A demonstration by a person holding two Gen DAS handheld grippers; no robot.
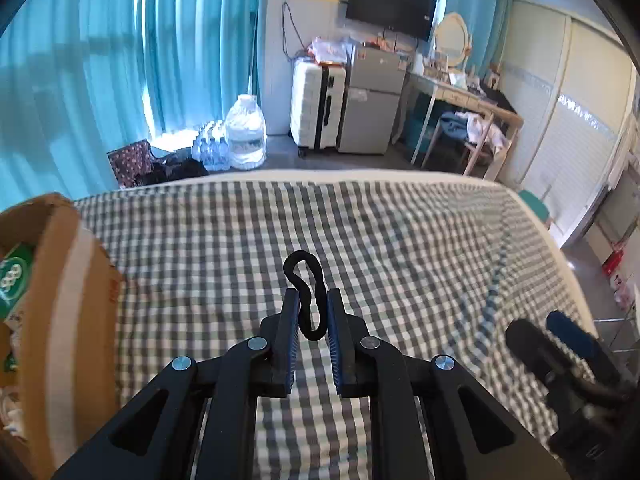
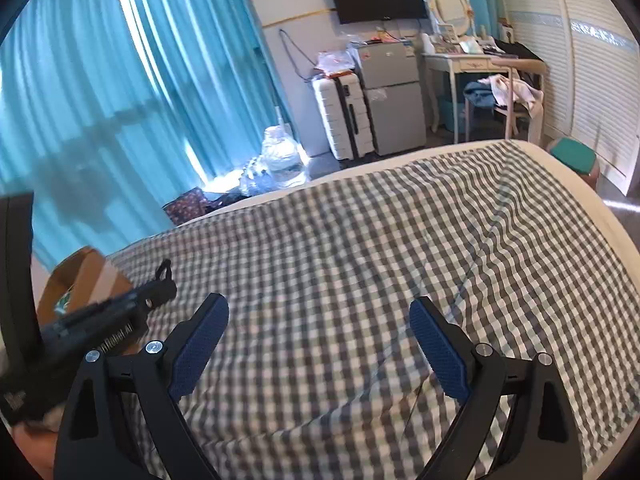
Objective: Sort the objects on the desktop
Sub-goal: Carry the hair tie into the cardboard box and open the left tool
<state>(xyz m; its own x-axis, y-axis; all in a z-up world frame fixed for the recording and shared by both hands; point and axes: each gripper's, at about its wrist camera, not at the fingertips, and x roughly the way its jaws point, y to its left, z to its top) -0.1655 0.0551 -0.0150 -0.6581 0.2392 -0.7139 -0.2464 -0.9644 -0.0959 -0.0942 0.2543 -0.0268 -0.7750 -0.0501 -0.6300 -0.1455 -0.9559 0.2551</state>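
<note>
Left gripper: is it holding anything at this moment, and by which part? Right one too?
The left gripper pinches a black hair tie by its lower stretch; the upper loop sticks out past the fingertips. The right gripper is wide open, holding nothing.

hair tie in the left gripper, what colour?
Black. The hair tie is pinched between the left gripper's blue pads; it shows best in the left wrist view.
</note>
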